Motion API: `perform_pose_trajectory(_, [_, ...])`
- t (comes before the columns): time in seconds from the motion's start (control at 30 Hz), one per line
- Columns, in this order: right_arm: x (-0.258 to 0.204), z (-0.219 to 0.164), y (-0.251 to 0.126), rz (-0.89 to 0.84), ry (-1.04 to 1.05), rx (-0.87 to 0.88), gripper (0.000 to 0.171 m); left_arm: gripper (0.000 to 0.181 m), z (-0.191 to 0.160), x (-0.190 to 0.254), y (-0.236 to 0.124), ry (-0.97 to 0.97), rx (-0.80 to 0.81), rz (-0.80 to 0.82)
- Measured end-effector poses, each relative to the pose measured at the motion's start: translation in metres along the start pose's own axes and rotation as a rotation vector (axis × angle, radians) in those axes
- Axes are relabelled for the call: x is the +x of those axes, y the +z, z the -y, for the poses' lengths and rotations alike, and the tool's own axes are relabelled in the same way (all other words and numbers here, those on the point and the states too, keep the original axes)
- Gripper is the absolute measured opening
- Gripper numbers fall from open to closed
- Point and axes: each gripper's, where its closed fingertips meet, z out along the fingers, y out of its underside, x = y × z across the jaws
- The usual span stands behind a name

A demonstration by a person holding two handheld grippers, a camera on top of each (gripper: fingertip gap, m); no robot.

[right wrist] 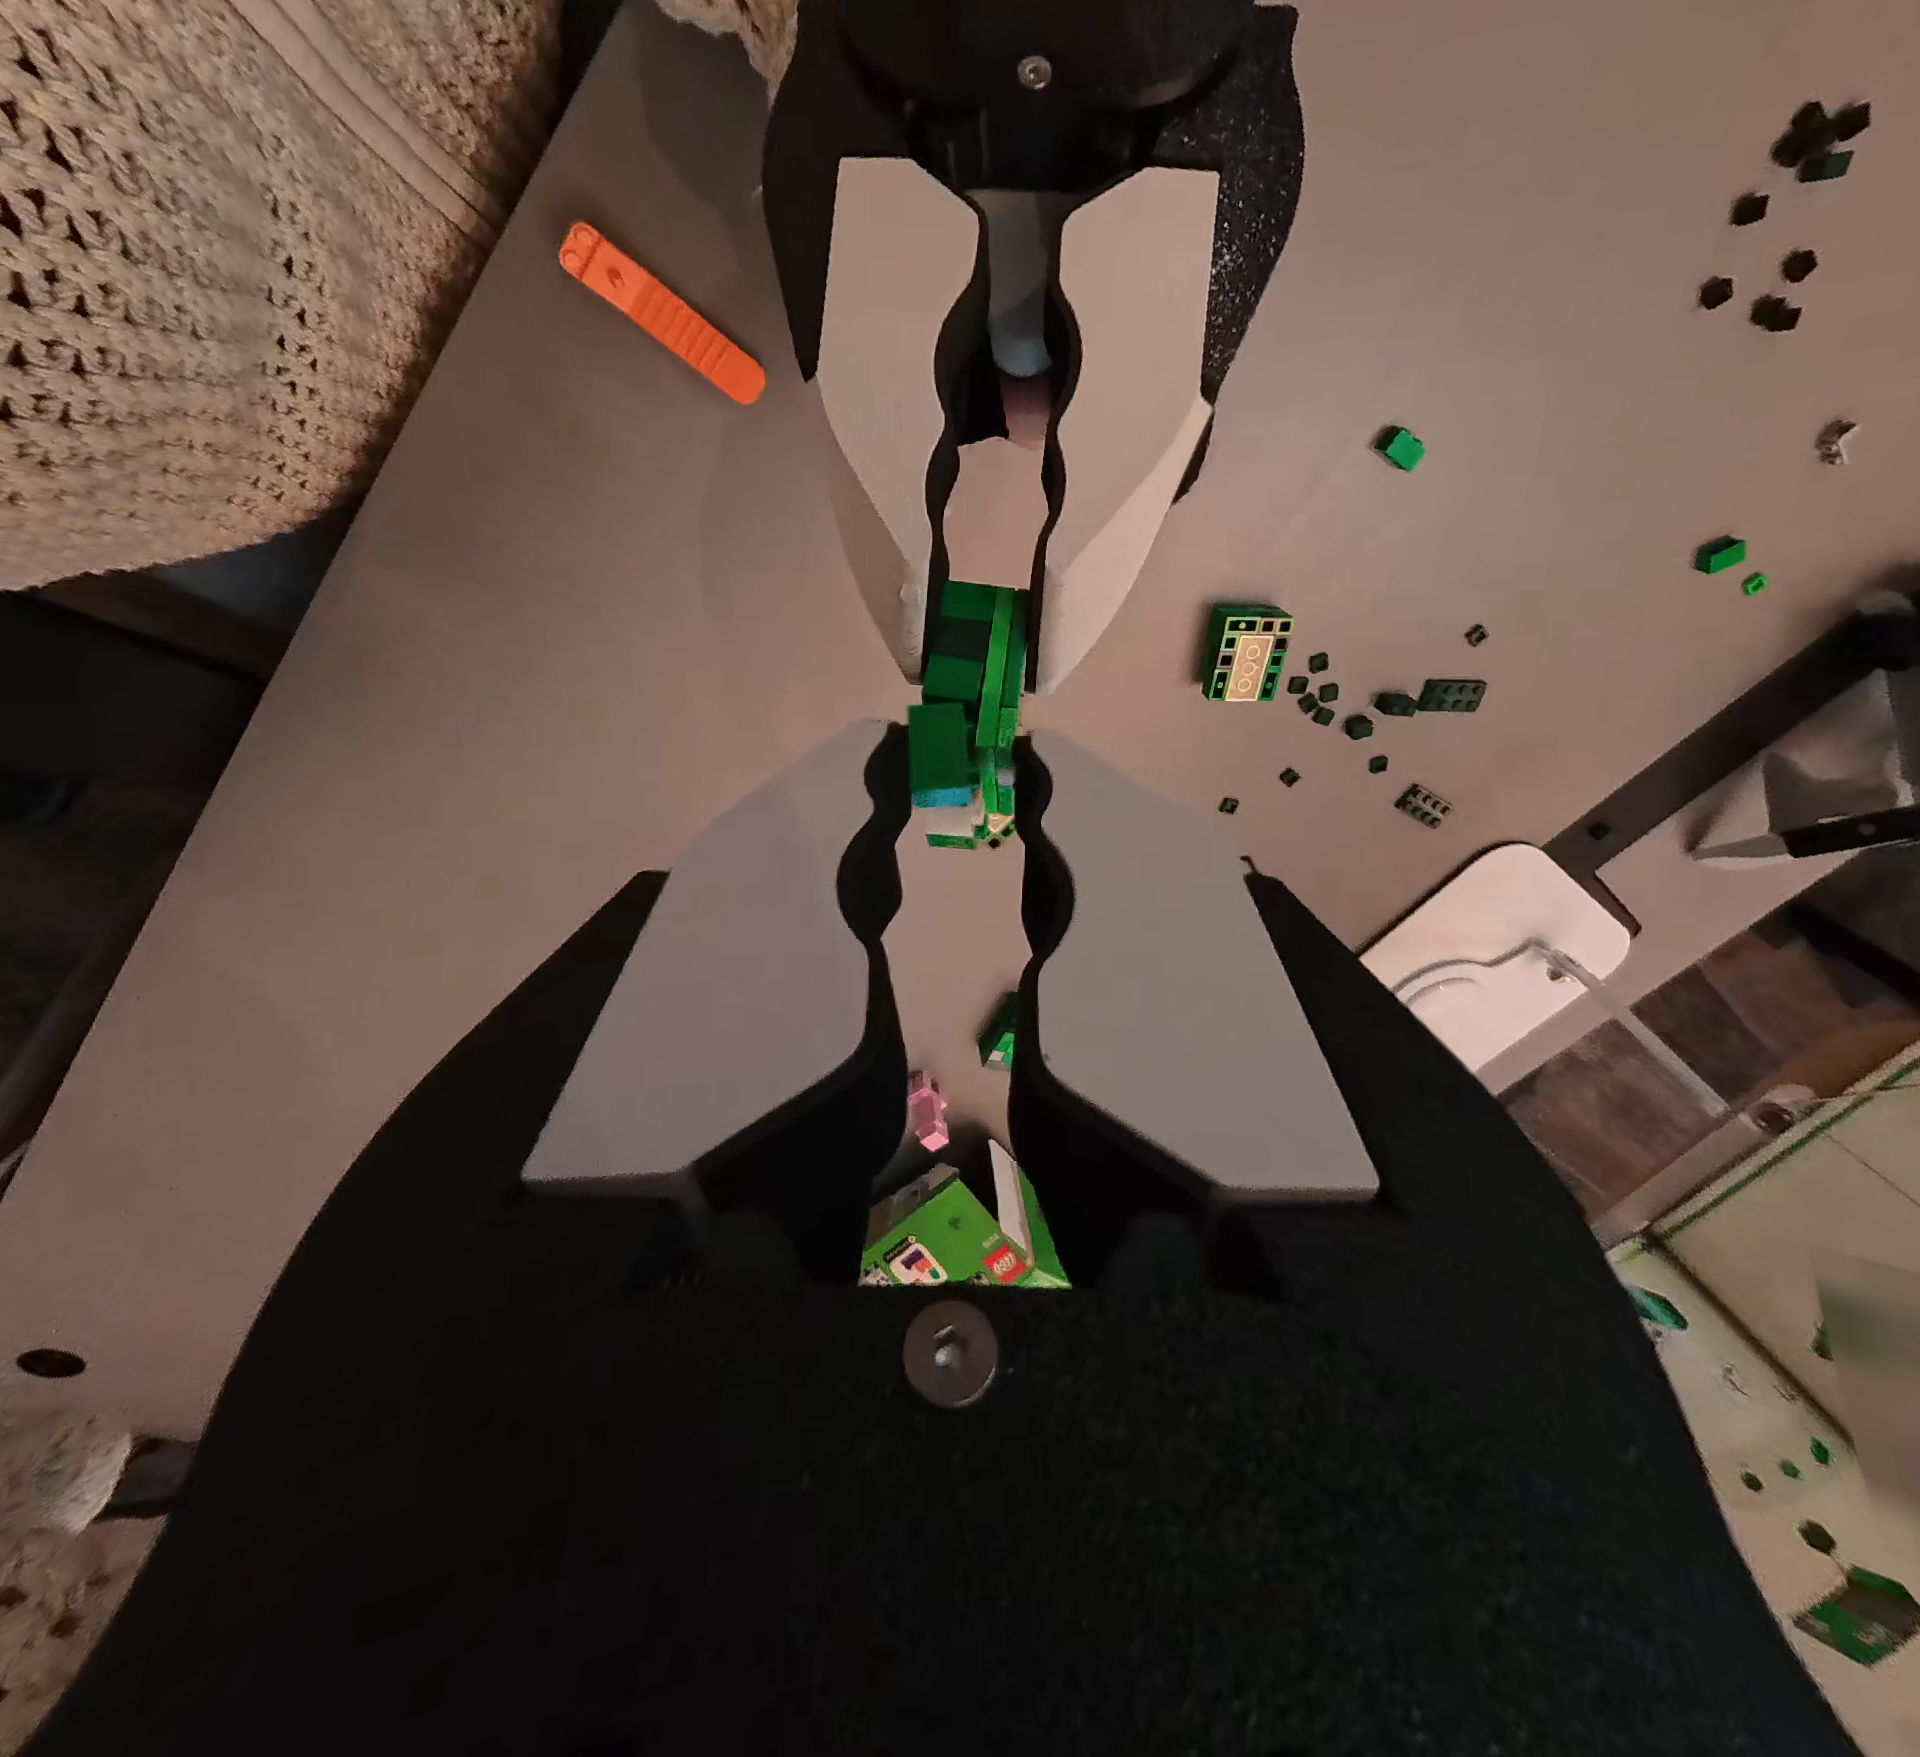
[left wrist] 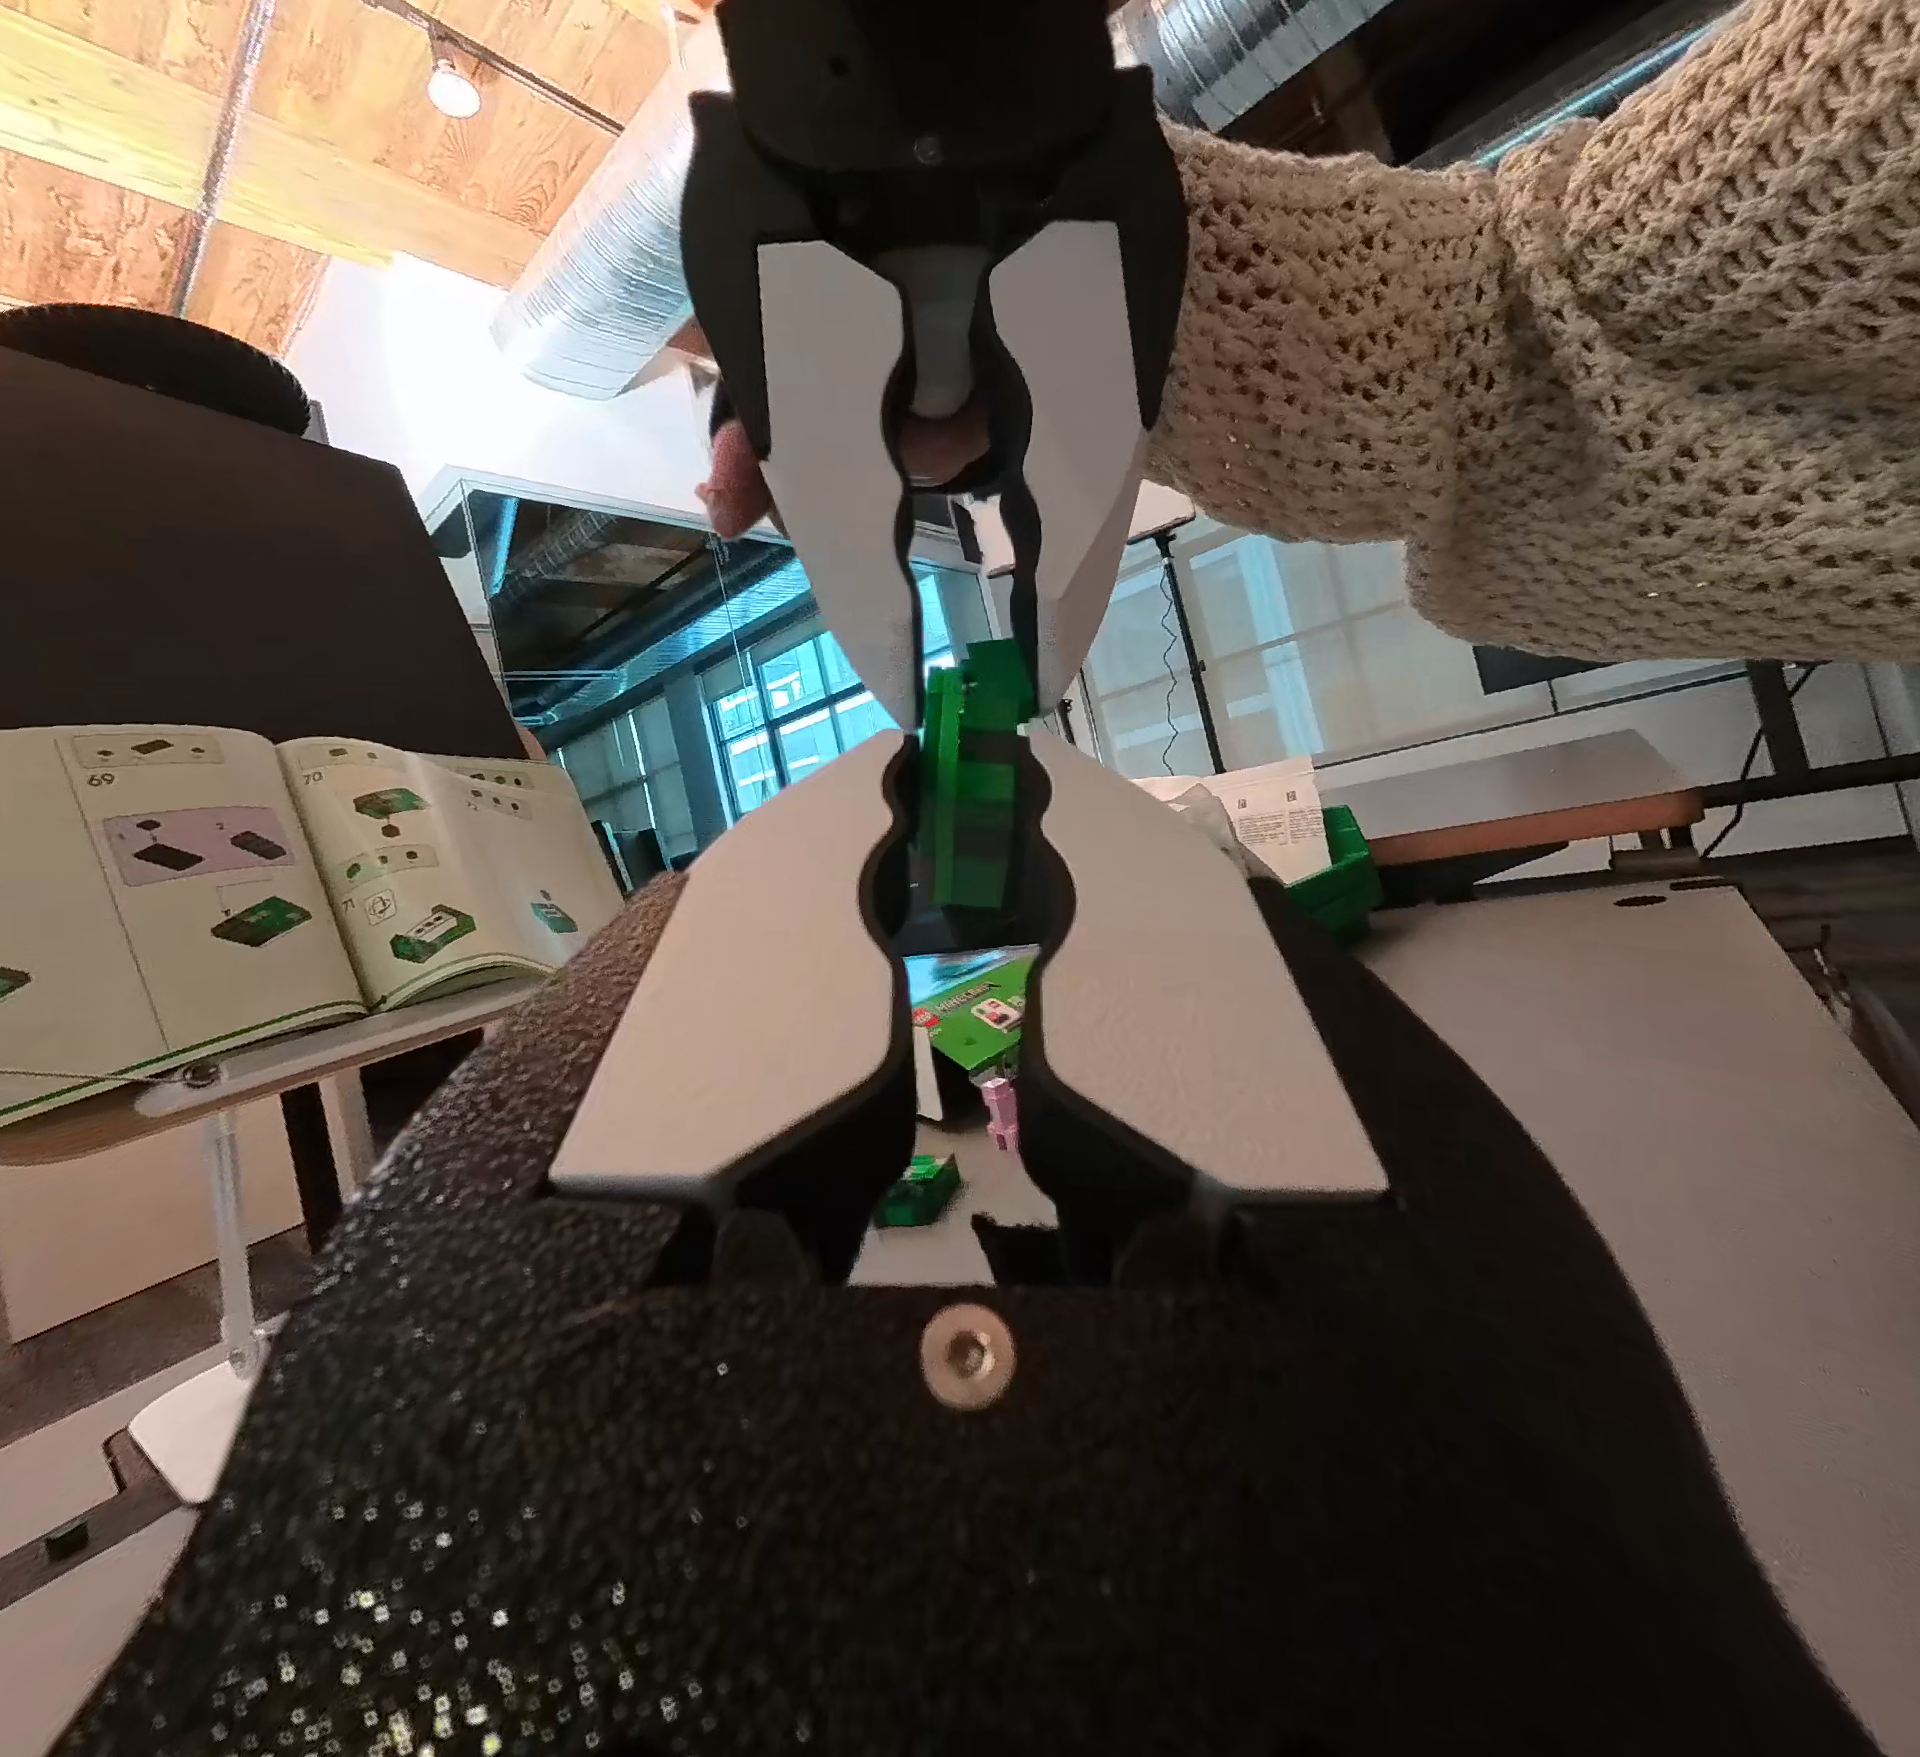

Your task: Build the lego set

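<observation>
Left wrist view is showing both grippers meeting tip to tip around the green lego assembly (left wrist: 971, 793), held up in the air above the table (left wrist: 1558, 1032). The left gripper (left wrist: 971, 751) is pinching the lower part of it, jaws closed on the bricks, while the right gripper (left wrist: 971, 710) is coming in from above and clamping the upper end. Right wrist view is telling the same story from overhead: right gripper (right wrist: 961, 736) shut on the build (right wrist: 961, 731), left one (right wrist: 977, 684) gripping the far end. Loose dark and green pieces (right wrist: 1351, 710) are lying scattered on the table, plus an orange brick separator (right wrist: 660, 313). I'd guess this thing is light and rigid but fragile at the seams, so squeezing across flat brick faces near a joint seems safest, and twisting could pop layers apart.
</observation>
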Motion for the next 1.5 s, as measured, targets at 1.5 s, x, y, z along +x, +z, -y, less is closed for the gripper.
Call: perform_pose_trajectory(1.5, [-0.002, -0.02, 0.025, -0.177, 0.254, 0.08, 0.016, 0.016, -0.032, 0.006, 0.001, 0.011, -0.152, -0.044])
